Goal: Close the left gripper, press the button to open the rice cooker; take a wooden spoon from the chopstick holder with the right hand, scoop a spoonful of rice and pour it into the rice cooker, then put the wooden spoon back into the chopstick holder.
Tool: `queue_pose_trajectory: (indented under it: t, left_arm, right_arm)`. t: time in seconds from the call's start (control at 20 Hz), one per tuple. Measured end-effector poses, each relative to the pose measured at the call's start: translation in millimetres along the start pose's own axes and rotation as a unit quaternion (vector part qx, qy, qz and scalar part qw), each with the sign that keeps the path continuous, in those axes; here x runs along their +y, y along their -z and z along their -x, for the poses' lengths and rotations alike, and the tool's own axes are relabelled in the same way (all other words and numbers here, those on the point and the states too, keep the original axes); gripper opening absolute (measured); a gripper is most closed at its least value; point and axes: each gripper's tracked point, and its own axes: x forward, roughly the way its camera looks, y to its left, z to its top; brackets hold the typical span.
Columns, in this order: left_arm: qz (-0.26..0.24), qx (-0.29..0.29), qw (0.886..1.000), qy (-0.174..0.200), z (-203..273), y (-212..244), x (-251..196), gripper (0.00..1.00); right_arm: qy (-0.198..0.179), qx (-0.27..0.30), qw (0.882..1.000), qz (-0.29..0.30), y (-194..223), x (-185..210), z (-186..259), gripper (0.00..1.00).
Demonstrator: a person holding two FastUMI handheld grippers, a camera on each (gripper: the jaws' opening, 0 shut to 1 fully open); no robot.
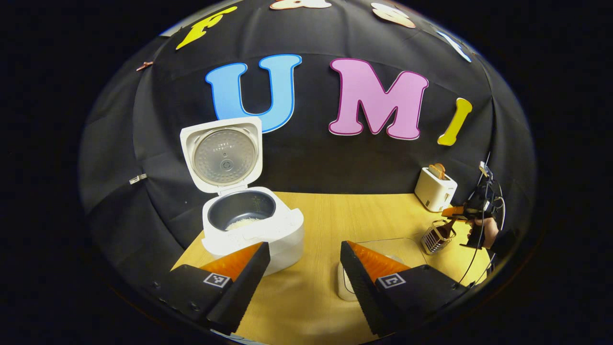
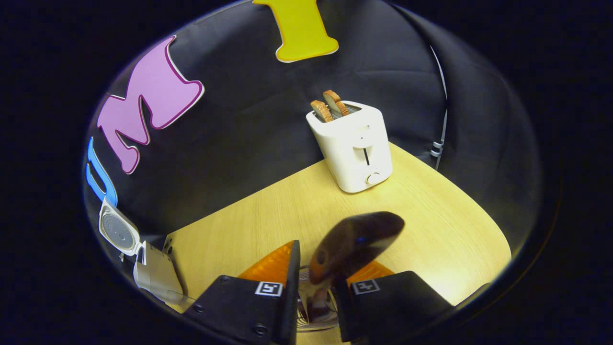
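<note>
Left gripper (image 1: pixel 305 268): we read the fingers as spread wide, nothing between them, hovering over the table (image 1: pixel 321 297). Just past the left finger sits the rice cooker (image 1: pixel 254 227), lid (image 1: pixel 222 154) up and upright, a little rice (image 1: pixel 242 223) visible at the bottom of the inner pot. Past the right finger there's a clear container (image 1: pixel 383 247) on the table, contents mostly hidden by the finger.

Right gripper (image 2: pixel 313 282): fingers close together around the wooden spoon (image 2: pixel 354 242); the handle runs down between them, bowl end up and blurred. We can't confirm both fingers actually press on the handle. Below the fingers, the wire rim of the chopstick holder (image 2: pixel 306 311) shows, spoon handle inside it.

From the left gripper view, we see the same thing farther off: a hand (image 1: pixel 483 230) holding the right gripper above the chopstick holder, spoon standing in it, at the table's right edge.

Toaster (image 2: pixel 354 146) with two slices (image 2: pixel 329 106) sits at the back right of the table, near the holder, well apart from the cooker.
</note>
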Motion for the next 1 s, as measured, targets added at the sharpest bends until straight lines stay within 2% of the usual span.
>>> queue_pose_trajectory:
  t: [0.05,0.1,0.15,0.3,0.6,0.8,1.0]
  left_arm:
    - [-0.002,-0.001,1.0,-0.001,1,-1,1,0.96]
    - [0.0,-0.001,1.0,-0.002,1,-1,1,0.96]
    - [0.003,-0.002,1.0,-0.002,2,-1,1,0.96]
    - [0.016,-0.005,1.0,0.002,2,0,0,0.96]
    - [0.02,-0.032,0.999,0.002,5,-14,11,0.96]
    - [0.028,-0.038,0.999,0.019,1,-14,20,0.96]
    - [0.057,-0.047,0.996,0.047,-3,-16,30,0.96]
  right_arm:
    - [0.004,0.0,1.0,0.0,-1,-2,2,0.15]
    - [-0.001,0.0,1.0,-0.003,4,1,-9,0.25]
    - [-0.001,0.001,1.0,-0.002,-2,2,9,0.24]
    - [-0.005,-0.016,1.0,0.002,-11,8,10,0.2]
    - [-0.012,-0.063,0.997,0.035,-58,32,53,0.2]
    - [-0.031,-0.09,0.995,0.024,-86,65,98,0.2]
    - [-0.053,-0.095,0.994,0.022,-79,108,140,0.2]
